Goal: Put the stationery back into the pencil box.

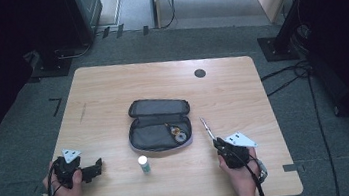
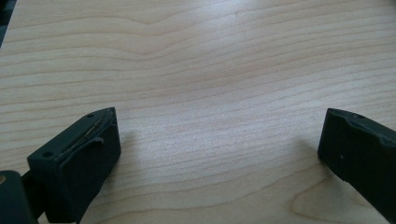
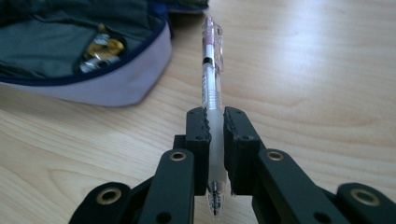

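Observation:
A clear pen [image 3: 211, 84] with a frosted grip lies along the jaws of my right gripper [image 3: 214, 122], which is shut on its grip section. The pen's clip end points toward the open grey pencil case [image 3: 70, 51]. In the high view the pen [image 1: 207, 127] sticks out from the right gripper [image 1: 220, 144], just right of the pencil case [image 1: 159, 124], which lies open in the middle of the table with small metal items inside. My left gripper [image 1: 95, 169] rests at the front left of the table; its jaws [image 2: 219, 149] stand wide apart over bare wood.
A small white cylinder with a green base [image 1: 143, 164] stands in front of the pencil case. The wooden table [image 1: 110, 85] has a round dark cable hole [image 1: 199, 73] at the back. Dark stands and cables sit on the floor around it.

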Tool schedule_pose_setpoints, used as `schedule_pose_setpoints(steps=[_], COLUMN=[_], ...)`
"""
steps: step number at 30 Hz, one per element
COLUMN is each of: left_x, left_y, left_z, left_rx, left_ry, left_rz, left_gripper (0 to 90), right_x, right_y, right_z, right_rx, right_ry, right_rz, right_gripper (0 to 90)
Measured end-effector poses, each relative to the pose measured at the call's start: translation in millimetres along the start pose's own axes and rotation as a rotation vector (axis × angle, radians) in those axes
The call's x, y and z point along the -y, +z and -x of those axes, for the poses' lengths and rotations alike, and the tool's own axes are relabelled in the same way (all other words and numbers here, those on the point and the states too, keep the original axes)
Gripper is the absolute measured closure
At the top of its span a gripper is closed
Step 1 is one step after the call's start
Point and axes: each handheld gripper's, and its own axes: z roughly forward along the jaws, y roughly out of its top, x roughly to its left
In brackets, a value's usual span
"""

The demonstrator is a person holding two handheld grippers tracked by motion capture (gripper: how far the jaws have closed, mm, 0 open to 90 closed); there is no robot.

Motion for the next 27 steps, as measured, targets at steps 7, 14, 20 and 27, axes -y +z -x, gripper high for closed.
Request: schedule_pose_setpoints(steps=[7,14,20,27], left_x=[0.0,0.0,0.0,0.0], left_y=[0.0,0.0,0.0,0.0], left_z=[0.0,0.0,0.0,0.0], left_rx=[0.0,0.0,0.0,0.0], left_ry=[0.0,0.0,0.0,0.0], left_rz=[0.0,0.0,0.0,0.0], left_gripper=[0.0,0.0,0.0,0.0], right_x=[-19.1,-33.3,-45.5,-53.8], right_y=[-6.3,2.4,14.9,31.8], right_z=[-13.7,-34.9,-49.1,-65.6], right_rx=[-0.065,-0.138,-0.198,-0.257], right_ry=[-0.04,-0.114,-0.158,-0.199], right_rz=[0.025,0.018,-0.003,-0.02], right_gripper=[81.6,81.5,81.5,81.5])
